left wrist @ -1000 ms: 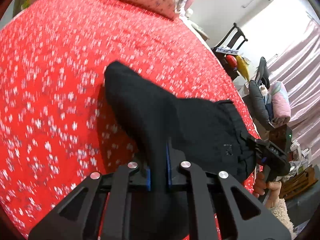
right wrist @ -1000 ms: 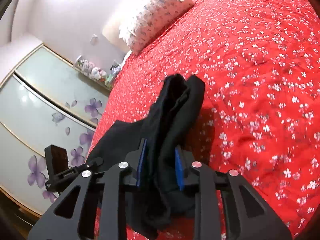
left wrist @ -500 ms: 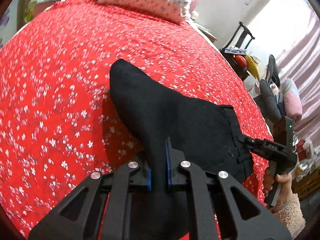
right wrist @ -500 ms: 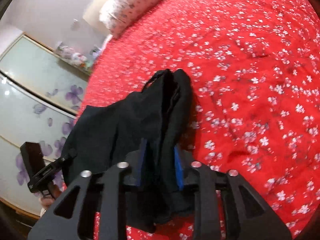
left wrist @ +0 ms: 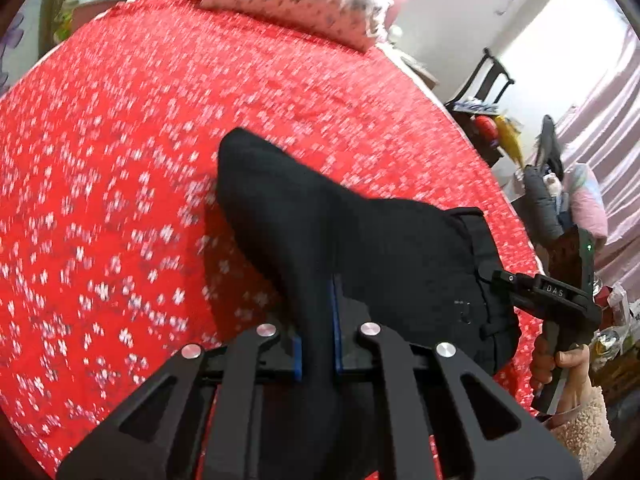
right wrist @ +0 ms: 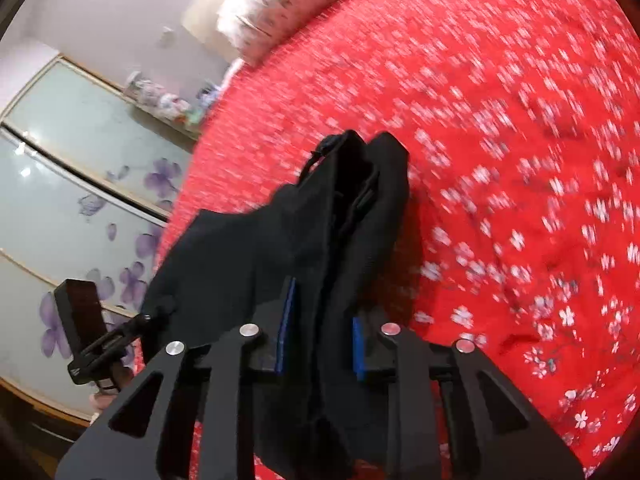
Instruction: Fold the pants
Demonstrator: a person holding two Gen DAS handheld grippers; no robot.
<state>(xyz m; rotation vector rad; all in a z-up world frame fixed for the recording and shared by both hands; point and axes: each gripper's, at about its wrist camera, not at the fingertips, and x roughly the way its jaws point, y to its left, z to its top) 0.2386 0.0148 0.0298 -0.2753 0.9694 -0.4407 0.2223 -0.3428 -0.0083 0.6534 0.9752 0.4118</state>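
Over the red bedspread [left wrist: 120,160] hang black, seemingly doubled-over pants [left wrist: 360,248].

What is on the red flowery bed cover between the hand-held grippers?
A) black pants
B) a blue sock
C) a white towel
A: black pants drape over the red bed cover, with their cloth between the pads of both hand-held grippers.

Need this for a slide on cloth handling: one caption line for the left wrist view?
Left gripper clamps black pants above a red floral bedspread; right gripper holds the waistband.
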